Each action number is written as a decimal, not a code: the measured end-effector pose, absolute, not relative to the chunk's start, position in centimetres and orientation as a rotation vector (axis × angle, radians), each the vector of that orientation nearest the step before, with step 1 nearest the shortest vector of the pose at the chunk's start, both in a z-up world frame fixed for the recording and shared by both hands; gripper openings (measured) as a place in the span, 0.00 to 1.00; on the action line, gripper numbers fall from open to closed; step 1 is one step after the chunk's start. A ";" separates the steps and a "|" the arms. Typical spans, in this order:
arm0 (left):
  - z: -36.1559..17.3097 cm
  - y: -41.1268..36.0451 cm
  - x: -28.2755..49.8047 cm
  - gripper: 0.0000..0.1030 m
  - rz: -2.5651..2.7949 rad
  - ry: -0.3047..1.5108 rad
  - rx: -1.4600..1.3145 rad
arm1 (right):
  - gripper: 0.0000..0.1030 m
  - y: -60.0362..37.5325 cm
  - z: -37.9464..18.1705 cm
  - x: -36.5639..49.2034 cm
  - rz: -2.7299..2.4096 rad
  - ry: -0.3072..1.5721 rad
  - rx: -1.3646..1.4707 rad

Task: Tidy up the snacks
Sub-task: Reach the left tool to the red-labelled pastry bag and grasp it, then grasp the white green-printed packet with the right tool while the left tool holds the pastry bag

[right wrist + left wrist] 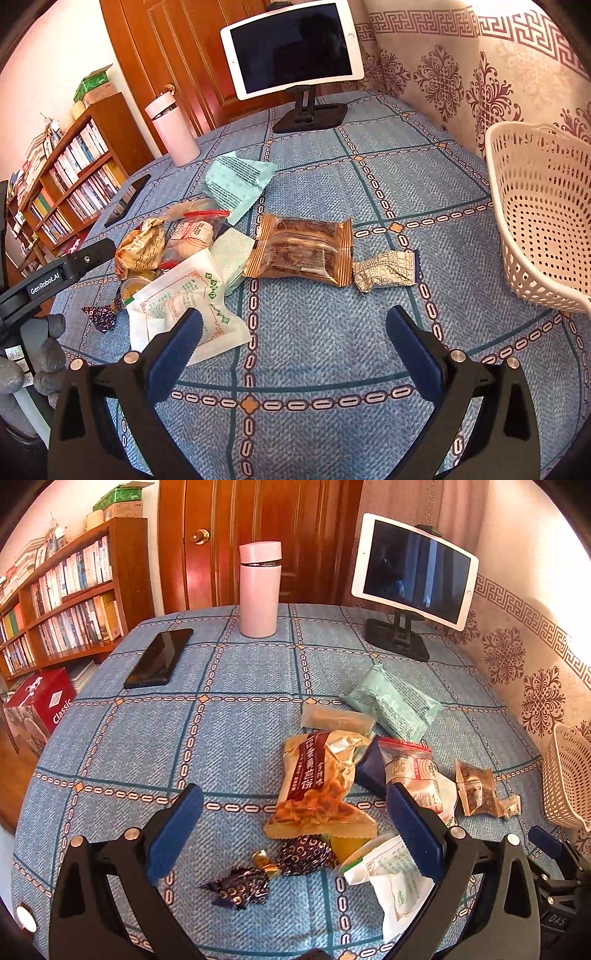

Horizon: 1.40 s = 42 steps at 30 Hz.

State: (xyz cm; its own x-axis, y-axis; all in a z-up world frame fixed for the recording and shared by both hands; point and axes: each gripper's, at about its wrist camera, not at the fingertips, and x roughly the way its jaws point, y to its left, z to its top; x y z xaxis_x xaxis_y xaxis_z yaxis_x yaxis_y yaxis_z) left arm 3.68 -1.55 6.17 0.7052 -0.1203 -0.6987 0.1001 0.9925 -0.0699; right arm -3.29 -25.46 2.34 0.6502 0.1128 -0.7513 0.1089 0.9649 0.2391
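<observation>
Snacks (299,251) lie heaped on the checked tabletop (332,350) between a pink flask (258,590), tablet stand (310,114) and white basket (539,221), both left tool (295,834) and right tool (295,354) hovering released, empty.

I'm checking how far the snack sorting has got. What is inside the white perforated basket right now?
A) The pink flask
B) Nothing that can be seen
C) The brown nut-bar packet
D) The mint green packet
B: in the right wrist view the white basket shows only bare perforated walls and floor, while the brown nut-bar packet and the mint green packet lie on the tablecloth and the pink flask stands beyond them.
</observation>
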 end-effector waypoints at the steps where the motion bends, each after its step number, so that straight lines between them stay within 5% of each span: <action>1: 5.9 -1.8 4.3 0.97 -0.128 0.791 -0.031 | 0.95 -25.6 2.2 -3.2 -0.003 0.870 0.277; 11: 3.5 -2.2 7.9 0.95 -0.151 0.868 -0.052 | 0.95 -26.0 2.0 -2.2 -0.020 0.892 0.261; 21: 2.5 -0.4 8.5 0.54 -0.232 0.898 -0.180 | 0.95 -25.0 1.8 -2.1 0.011 0.894 0.244; 42: 5.6 3.5 6.9 0.53 -0.064 0.759 -0.168 | 0.95 -16.7 0.5 -2.6 0.416 1.006 0.397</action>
State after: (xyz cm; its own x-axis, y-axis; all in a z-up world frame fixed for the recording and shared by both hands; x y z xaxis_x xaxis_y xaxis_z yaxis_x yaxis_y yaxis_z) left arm 6.88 3.51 5.65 0.7245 -0.1182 -0.6791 -0.0026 0.9847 -0.1743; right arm -2.65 -16.67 0.53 0.4706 0.5073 -0.7219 -0.1509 0.8524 0.5006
